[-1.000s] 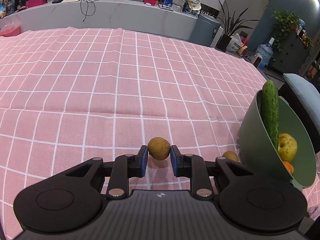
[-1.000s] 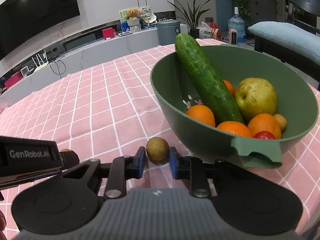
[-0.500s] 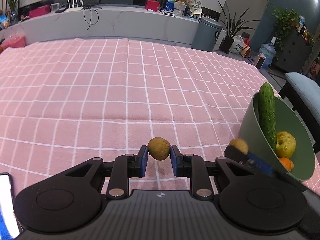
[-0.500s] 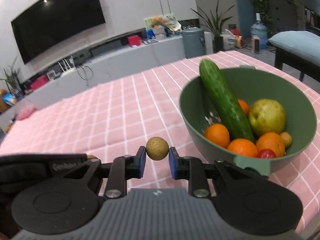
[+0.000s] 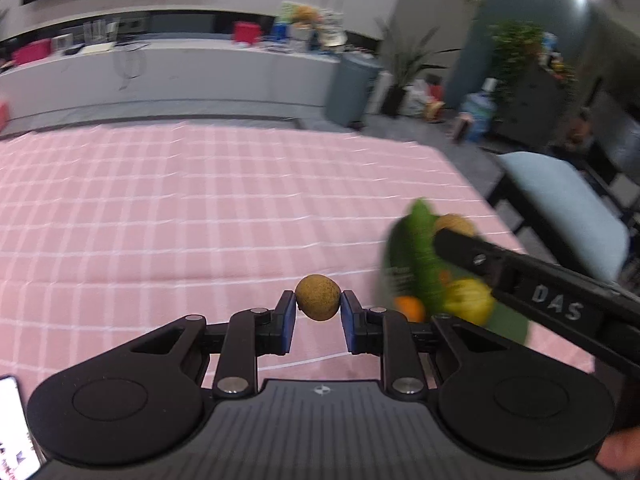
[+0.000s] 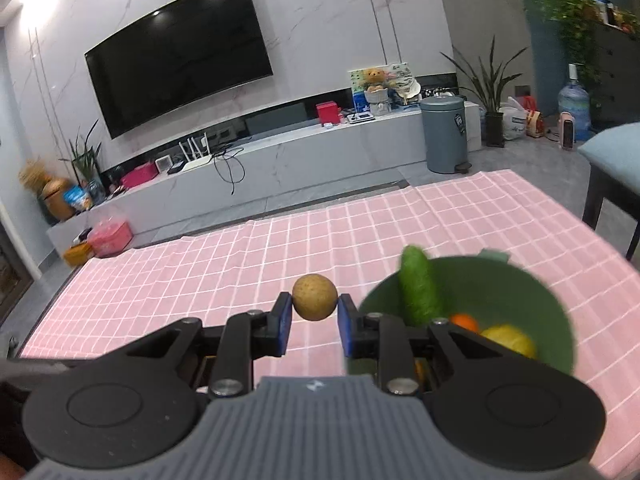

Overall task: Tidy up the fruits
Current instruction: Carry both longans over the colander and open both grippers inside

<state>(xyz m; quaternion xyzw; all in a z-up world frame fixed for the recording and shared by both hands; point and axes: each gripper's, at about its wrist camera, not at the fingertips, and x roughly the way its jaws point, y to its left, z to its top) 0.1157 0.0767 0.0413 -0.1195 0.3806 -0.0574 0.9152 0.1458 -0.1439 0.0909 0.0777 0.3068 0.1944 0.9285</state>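
Note:
My left gripper (image 5: 318, 306) is shut on a small round brown fruit (image 5: 318, 298), held above the pink checked tablecloth (image 5: 180, 208). My right gripper (image 6: 314, 306) is shut on a second brown fruit (image 6: 314, 297), also raised, left of the green bowl (image 6: 552, 304). The bowl holds a cucumber (image 6: 418, 284), an orange (image 6: 464, 322) and a yellow pear (image 6: 510, 338). In the left wrist view the bowl (image 5: 512, 326) is blurred at the right, with the right gripper's arm (image 5: 540, 284) and its fruit (image 5: 454, 224) over it.
A chair with a pale blue cushion (image 5: 568, 208) stands at the table's right edge. A phone (image 5: 14, 432) shows at the lower left of the left wrist view. A TV counter (image 6: 280, 160) and grey bin (image 6: 444, 132) lie beyond the table.
Both grippers have lifted higher with their brown fruits. The right gripper has moved over the bowl as seen from the left wrist view; the bowl sits lower and smaller in both views.

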